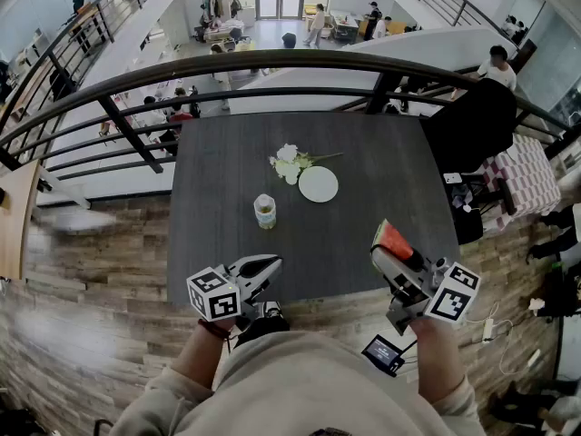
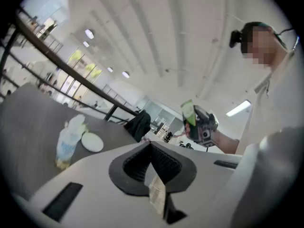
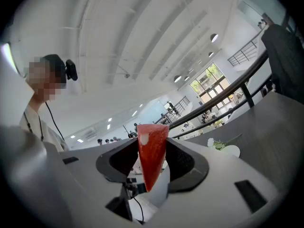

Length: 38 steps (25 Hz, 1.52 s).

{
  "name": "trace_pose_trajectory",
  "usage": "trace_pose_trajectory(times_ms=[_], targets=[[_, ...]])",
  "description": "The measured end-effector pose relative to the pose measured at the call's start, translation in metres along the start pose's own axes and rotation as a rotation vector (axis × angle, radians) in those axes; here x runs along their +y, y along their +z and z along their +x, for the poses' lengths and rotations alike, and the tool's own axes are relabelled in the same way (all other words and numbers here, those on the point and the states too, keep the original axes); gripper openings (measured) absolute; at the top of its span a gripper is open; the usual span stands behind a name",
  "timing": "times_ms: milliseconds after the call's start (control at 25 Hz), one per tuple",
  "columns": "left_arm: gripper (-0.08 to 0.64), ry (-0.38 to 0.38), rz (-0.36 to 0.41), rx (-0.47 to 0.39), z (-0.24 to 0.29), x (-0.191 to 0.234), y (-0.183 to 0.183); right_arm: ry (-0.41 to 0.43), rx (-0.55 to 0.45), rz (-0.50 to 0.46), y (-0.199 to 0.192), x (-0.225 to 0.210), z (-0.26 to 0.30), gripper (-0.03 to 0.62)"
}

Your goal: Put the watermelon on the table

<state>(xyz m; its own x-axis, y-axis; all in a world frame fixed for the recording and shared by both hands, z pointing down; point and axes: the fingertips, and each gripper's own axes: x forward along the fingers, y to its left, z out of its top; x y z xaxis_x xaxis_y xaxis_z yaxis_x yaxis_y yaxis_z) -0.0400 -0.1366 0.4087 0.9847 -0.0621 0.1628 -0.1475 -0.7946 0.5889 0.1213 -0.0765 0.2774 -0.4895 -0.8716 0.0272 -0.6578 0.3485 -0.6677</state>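
A red wedge of watermelon with a green rind sits between the pads of my right gripper, which is shut on it. In the head view the watermelon slice and the right gripper are over the near right corner of the dark grey table. The left gripper view shows the slice's rind from the side. My left gripper hovers at the table's near edge, left of centre. Its jaws meet with nothing held.
On the table stand a white plate, a white flower beside it and a cup nearer to me. A black railing runs behind the far edge. A dark chair stands at the far right corner.
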Motion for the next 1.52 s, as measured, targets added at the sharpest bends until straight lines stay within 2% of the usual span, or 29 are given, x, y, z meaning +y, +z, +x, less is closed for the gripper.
trace_pose_trajectory(times_ms=[120,200,240,320,440,600,720,880,1160,1280,1440,1520], targets=[[0.002,0.009,0.172,-0.134,0.017,-0.091,0.044,-0.011,0.065,-0.115,-0.019,0.024,-0.041,0.193],[0.002,-0.004,0.248,-0.191,0.029,-0.145,0.061,0.003,0.070,-0.171,-0.020,0.038,-0.069,0.193],[0.001,-0.019,0.277,-0.187,0.036,-0.171,0.059,0.019,0.057,-0.180,-0.021,0.046,-0.086,0.193],[0.002,-0.032,0.327,-0.124,0.045,-0.216,0.037,0.043,0.035,-0.176,-0.027,0.063,-0.121,0.193],[0.002,-0.001,0.391,-0.041,0.045,-0.267,0.003,0.034,0.041,-0.162,-0.042,0.085,-0.175,0.193],[0.001,0.066,0.484,-0.036,0.029,-0.310,-0.009,0.042,0.035,-0.165,-0.049,0.105,-0.228,0.193],[0.002,0.104,0.494,-0.043,0.011,-0.327,-0.013,0.022,0.026,-0.168,-0.057,0.117,-0.258,0.193],[0.002,0.090,0.467,-0.094,0.000,-0.352,-0.010,-0.008,0.000,-0.168,-0.060,0.132,-0.284,0.193],[0.002,0.066,0.459,-0.110,-0.017,-0.380,-0.036,0.031,-0.007,-0.211,-0.067,0.165,-0.297,0.193],[0.000,0.078,0.449,-0.129,-0.024,-0.380,-0.031,0.042,-0.024,-0.213,-0.064,0.175,-0.298,0.193],[0.000,0.094,0.487,-0.118,-0.020,-0.388,-0.027,0.048,-0.037,-0.221,-0.062,0.187,-0.309,0.193],[0.000,0.078,0.490,-0.132,-0.018,-0.394,-0.025,0.047,-0.049,-0.233,-0.058,0.191,-0.315,0.193]])
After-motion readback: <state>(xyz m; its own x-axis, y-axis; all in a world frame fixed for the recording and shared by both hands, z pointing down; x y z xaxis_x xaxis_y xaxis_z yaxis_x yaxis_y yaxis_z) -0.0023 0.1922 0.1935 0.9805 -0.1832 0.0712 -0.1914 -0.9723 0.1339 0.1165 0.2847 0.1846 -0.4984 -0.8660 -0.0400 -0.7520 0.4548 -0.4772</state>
